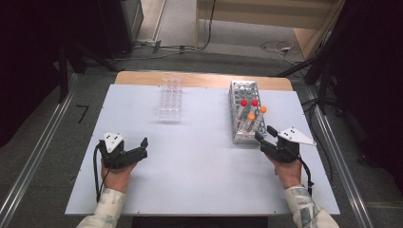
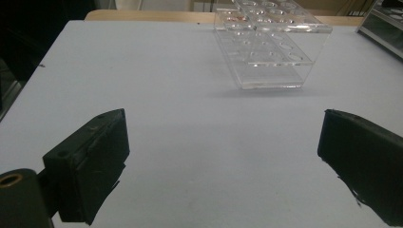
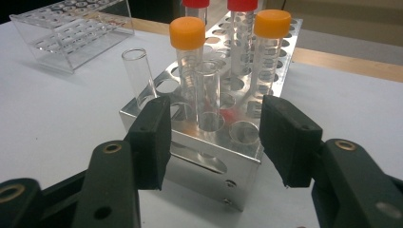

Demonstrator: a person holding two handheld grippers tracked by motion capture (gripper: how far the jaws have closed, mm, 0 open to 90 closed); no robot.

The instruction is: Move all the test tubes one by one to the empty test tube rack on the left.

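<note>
Tubes stand in the metal rack (image 1: 244,111) at the right of the table in the high view, and that rack is where my right gripper (image 1: 264,136) is pointed. In the right gripper view the rack's near end sits low in the centre of the frame, between my two black jaws. An uncapped clear tube (image 3: 207,92) stands in a hole just behind that near edge, right in the gap between the jaws. Another uncapped tube (image 3: 138,76) leans at the rack's left corner, left of centre in the frame. Behind them rise two orange-capped tubes (image 3: 188,52) and, at the top edge of the frame, two red-capped tubes (image 3: 242,19).

My right gripper's jaws are partly apart. They flank the rack's end and the clear tube, and neither pad presses on anything, so I hold nothing with it.

My left gripper (image 1: 138,148) rests at the lower left of the high view, over bare white table (image 1: 199,166). Its jaws stand wide apart in the left gripper view, with nothing between them. A clear plastic rack (image 2: 268,42) sits in the upper middle of that view, well apart from the jaws, and its holes look empty.
</note>
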